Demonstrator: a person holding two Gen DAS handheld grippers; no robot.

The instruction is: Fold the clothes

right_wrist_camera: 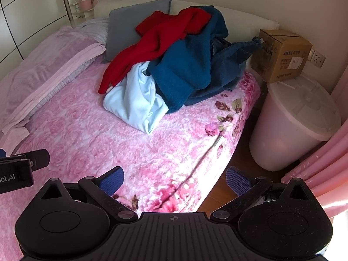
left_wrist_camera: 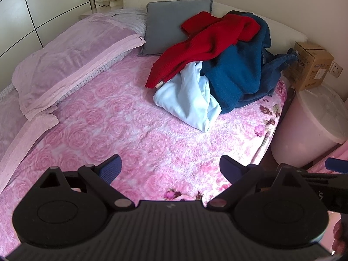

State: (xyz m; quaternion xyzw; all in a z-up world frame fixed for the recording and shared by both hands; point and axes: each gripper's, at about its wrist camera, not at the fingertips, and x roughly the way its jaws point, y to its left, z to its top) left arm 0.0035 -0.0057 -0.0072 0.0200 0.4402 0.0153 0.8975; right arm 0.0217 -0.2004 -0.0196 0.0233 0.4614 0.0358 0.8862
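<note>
A pile of clothes lies at the far right of the bed: a red knit sweater (left_wrist_camera: 208, 41) on top, a dark blue fleece (left_wrist_camera: 235, 71), a light blue garment (left_wrist_camera: 187, 97) at the front, and denim (left_wrist_camera: 276, 65) behind. The pile also shows in the right wrist view: red sweater (right_wrist_camera: 156, 43), blue fleece (right_wrist_camera: 184, 69), light blue garment (right_wrist_camera: 134, 104). My left gripper (left_wrist_camera: 170, 167) is open and empty, well short of the pile above the pink bedspread. My right gripper (right_wrist_camera: 175, 179) is open and empty at the bed's right edge.
The pink rose bedspread (left_wrist_camera: 121, 126) covers the bed. A folded lilac quilt (left_wrist_camera: 71, 58) lies at the left, a grey pillow (left_wrist_camera: 174, 24) at the head. Beside the bed stand a pink lidded bin (right_wrist_camera: 293, 121) and a cardboard box (right_wrist_camera: 282, 54). Pink curtain (right_wrist_camera: 322, 165) at right.
</note>
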